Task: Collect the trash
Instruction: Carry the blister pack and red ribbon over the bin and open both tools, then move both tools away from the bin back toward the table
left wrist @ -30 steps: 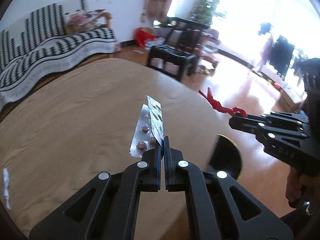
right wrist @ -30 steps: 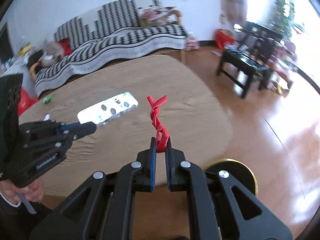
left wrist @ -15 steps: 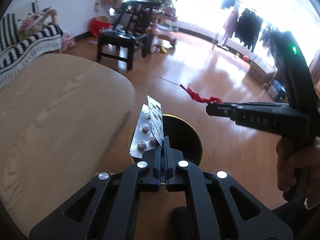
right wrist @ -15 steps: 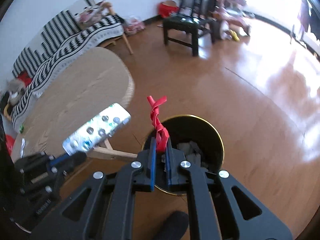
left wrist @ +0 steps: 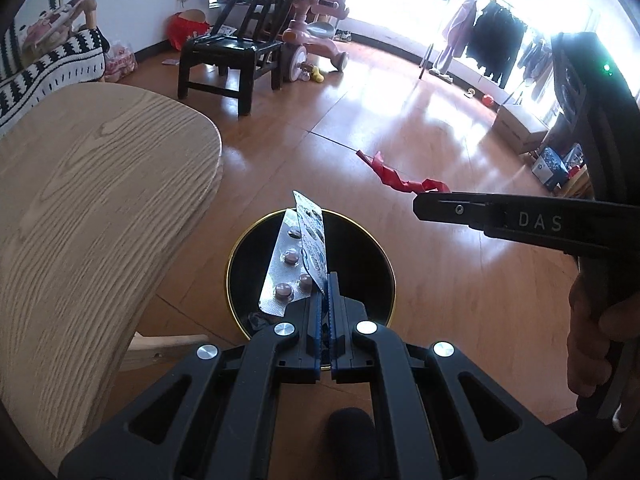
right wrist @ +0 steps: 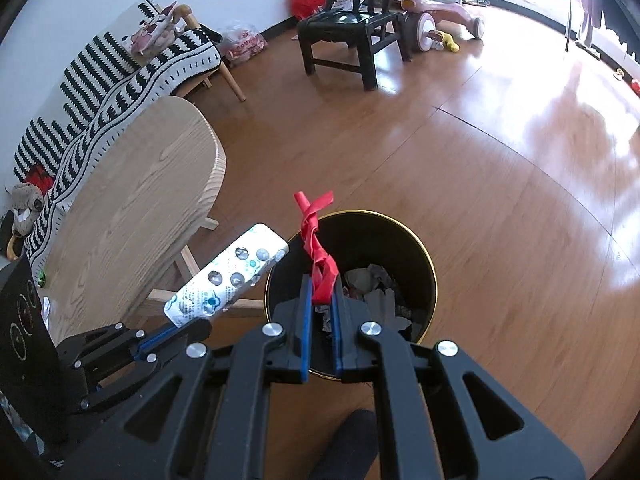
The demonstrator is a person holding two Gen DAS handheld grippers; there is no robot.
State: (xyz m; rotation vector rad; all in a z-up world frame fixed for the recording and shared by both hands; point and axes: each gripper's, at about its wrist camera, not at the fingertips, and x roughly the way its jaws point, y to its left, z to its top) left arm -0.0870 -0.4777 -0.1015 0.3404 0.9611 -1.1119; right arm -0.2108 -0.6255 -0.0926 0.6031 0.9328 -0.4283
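My left gripper point(left wrist: 325, 280) is shut on silver pill blister packs point(left wrist: 298, 258) and holds them over the black gold-rimmed trash bin point(left wrist: 362, 256). My right gripper point(right wrist: 322, 284) is shut on a twisted red wrapper point(right wrist: 314, 236) over the same bin point(right wrist: 424, 264), which holds crumpled trash. In the left wrist view the right gripper point(left wrist: 418, 204) with the red wrapper point(left wrist: 396, 176) hangs right of the bin. In the right wrist view the left gripper point(right wrist: 196, 326) holds the blister packs point(right wrist: 228, 276) at the bin's left rim.
A round wooden table point(left wrist: 80, 208) stands left of the bin, also in the right wrist view point(right wrist: 128, 188). A black chair point(right wrist: 348, 28), a pink tricycle point(right wrist: 436, 0) and a striped sofa point(right wrist: 120, 76) stand further off on the wooden floor point(right wrist: 500, 184).
Both grippers have swung from above the table to over the trash bin on the floor, still holding the blister packs and the red wrapper. The right jaws look slightly wider.
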